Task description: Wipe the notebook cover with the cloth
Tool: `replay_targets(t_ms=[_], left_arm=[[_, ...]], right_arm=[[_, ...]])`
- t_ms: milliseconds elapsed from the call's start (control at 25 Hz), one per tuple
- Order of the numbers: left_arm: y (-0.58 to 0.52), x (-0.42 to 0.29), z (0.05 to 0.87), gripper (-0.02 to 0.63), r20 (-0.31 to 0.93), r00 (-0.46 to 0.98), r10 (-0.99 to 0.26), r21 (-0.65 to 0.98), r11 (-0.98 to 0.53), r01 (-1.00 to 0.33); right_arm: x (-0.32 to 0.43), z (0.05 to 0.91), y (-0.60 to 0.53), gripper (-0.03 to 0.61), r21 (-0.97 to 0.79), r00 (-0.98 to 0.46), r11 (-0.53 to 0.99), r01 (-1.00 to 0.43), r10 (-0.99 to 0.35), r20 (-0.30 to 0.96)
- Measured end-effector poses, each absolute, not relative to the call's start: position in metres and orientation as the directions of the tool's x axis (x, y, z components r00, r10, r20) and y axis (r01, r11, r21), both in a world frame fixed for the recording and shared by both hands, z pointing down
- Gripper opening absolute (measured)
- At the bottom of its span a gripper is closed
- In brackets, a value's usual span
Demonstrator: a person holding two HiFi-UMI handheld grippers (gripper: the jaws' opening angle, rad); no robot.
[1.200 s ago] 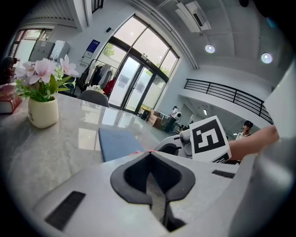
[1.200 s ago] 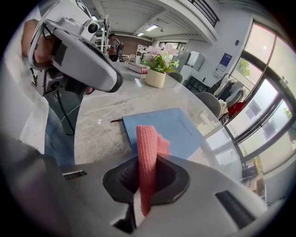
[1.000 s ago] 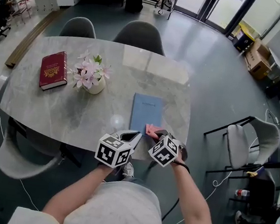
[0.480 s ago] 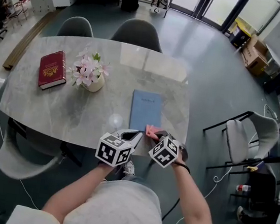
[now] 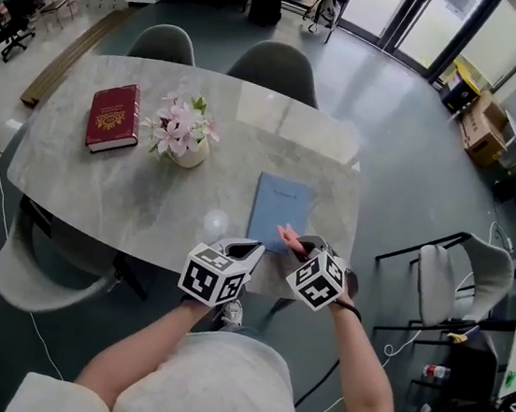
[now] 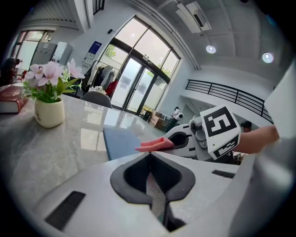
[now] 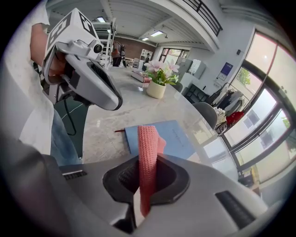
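The right claw (image 7: 141,190) is clamped on the pink cloth (image 7: 148,143), whose free end sticks out over the near end of the blue notebook (image 5: 281,211); whether it touches the cover cannot be told. The notebook lies flat on the grey table (image 5: 118,191), toward its near right side. The left claw (image 6: 155,194) is closed on nothing, just left of the right one. Far left stand a vase of pink flowers (image 5: 184,134) and a red book (image 5: 114,117).
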State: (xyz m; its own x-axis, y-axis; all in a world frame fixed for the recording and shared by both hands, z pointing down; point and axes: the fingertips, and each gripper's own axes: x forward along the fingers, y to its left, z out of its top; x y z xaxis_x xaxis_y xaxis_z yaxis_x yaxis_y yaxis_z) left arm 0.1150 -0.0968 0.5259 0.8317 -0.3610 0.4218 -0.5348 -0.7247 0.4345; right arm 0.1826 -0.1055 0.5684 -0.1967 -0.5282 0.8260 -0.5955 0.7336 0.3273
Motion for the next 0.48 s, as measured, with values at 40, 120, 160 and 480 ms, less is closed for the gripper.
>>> replay_targets(t_ms=[40,120,160,480], left_arm=[[-0.099,0.113,0.526,0.008,0.421,0.829,-0.369,0.434,-0.72,-0.541],[-0.103,0.11,0.526,0.008,0.422,0.822,-0.382,0.433,-0.712,-0.553],[-0.105,0.108,0.526,0.008,0.425,0.818,-0.388,0.43,-0.708,-0.56],[-0.123,0.094,0.53,0.008,0.451,0.77,-0.451,0.394,-0.674,-0.625]], right_arm=[[0.181,0.564,-0.111,0.014,0.335,-0.203,0.74,-0.584,-0.532,0.822],[0.177,0.558,-0.122,0.015,0.349,-0.215,0.754,-0.556,-0.536,0.816],[0.175,0.556,-0.128,0.014,0.355,-0.22,0.762,-0.542,-0.537,0.815],[0.164,0.55,-0.171,0.015,0.387,-0.257,0.814,-0.433,-0.523,0.813]])
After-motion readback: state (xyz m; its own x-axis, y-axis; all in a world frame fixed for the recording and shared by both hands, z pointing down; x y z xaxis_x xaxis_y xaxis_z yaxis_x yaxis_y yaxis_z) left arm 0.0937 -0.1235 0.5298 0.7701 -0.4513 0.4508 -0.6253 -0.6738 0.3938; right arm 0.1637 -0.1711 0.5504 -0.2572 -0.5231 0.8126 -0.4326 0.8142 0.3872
